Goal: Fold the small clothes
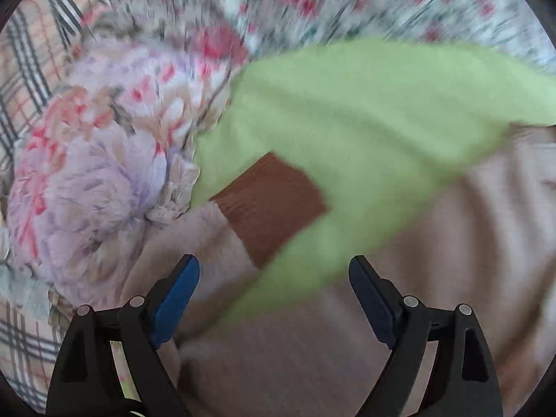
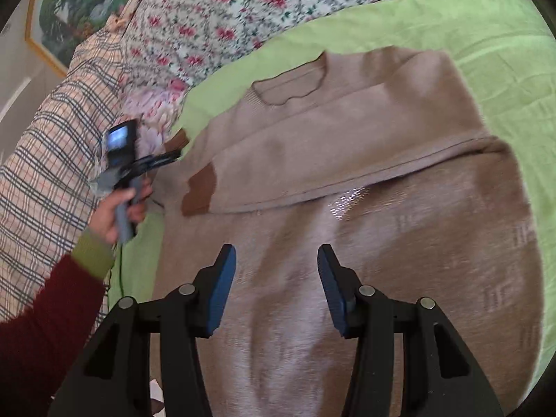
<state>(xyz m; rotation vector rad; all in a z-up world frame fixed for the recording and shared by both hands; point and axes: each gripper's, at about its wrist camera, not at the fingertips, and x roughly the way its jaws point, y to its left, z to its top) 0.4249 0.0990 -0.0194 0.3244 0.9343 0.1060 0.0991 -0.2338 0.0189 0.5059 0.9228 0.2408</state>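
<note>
A green sheet (image 2: 469,34) covers the bed; the beige sweater (image 2: 347,146) lies ahead of the spread right gripper (image 2: 277,271). The left gripper (image 1: 274,292), also spread, faces a blurred brown cuff (image 1: 267,205). A framed painting (image 2: 73,3) hangs far left.

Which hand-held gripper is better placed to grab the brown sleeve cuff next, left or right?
Probably left. The left hand-held gripper is open right beside the ribbed dark-brown sleeve cuff of the beige knit sweater. The right hand-held gripper, also open, hovers over the sweater's body, farther away.

Sweater (image 2: 347,160) on sheet (image 2: 504,52) — bedding (image 2: 215,17) behind
</note>
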